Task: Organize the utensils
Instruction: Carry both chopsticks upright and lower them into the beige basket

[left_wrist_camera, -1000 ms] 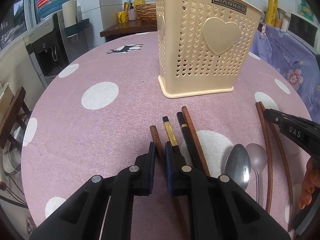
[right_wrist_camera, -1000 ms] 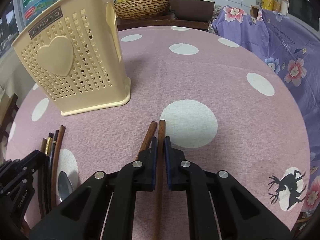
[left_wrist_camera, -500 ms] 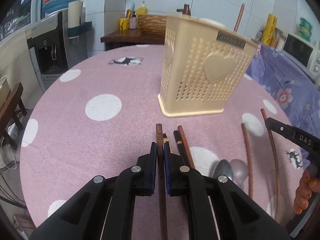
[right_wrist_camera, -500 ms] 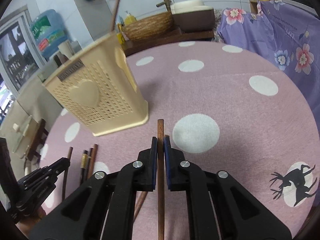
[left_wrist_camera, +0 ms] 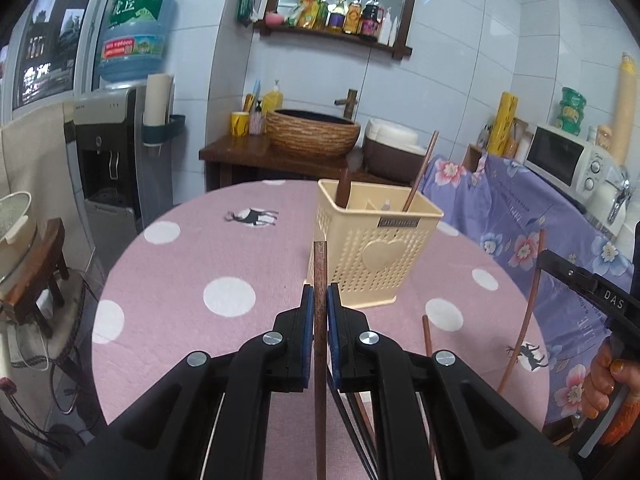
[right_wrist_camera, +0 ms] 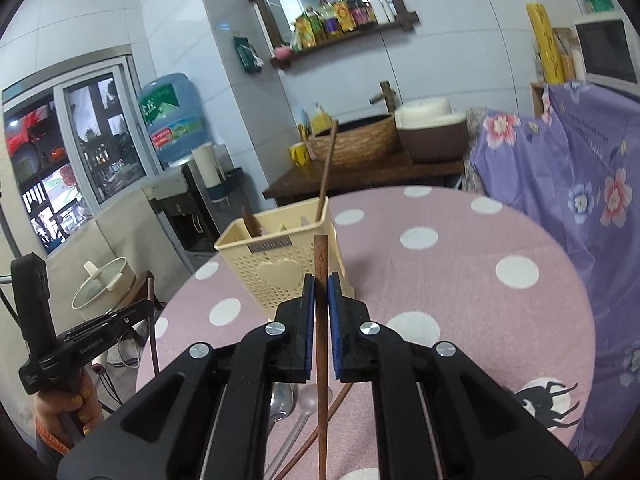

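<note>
Chopsticks: one brown wooden chopstick (left_wrist_camera: pixel 320 280) clamped upright; another (right_wrist_camera: pixel 321 272) likewise.
Holder: cream perforated basket (left_wrist_camera: pixel 372 256) on table, utensils inside.

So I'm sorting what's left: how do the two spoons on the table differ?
The metal spoon is shiny and opaque; the clear spoon is see-through, plastic-looking. The metal spoon lies left of the clear spoon. Both rest bowl-end up the picture, partly hidden by the hand-held gripper.
</note>
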Demonstrator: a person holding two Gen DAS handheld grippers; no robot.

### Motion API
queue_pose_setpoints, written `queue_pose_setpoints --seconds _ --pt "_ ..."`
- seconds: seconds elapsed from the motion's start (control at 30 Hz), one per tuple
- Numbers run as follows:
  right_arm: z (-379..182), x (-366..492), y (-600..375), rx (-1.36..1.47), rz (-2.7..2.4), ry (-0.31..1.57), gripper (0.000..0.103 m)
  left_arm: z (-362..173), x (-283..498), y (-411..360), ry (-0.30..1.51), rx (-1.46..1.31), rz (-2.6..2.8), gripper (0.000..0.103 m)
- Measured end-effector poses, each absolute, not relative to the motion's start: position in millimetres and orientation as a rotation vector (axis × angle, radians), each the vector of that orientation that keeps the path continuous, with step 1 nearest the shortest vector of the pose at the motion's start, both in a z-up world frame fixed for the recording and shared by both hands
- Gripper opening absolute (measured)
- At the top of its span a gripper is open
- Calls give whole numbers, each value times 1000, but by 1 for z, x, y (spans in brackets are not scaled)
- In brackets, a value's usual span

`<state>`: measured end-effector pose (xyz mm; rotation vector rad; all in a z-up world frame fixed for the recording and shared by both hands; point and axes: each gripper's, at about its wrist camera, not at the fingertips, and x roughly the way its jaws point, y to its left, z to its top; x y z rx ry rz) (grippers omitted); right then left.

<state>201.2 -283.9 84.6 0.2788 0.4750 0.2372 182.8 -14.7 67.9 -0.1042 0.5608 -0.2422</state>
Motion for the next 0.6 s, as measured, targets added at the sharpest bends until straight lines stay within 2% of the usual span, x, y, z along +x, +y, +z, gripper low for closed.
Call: queue_pose_setpoints --seconds 0.6 --pt "119 196 -278 230 277 424 8 95 180 -7 488 -86 -224 8"
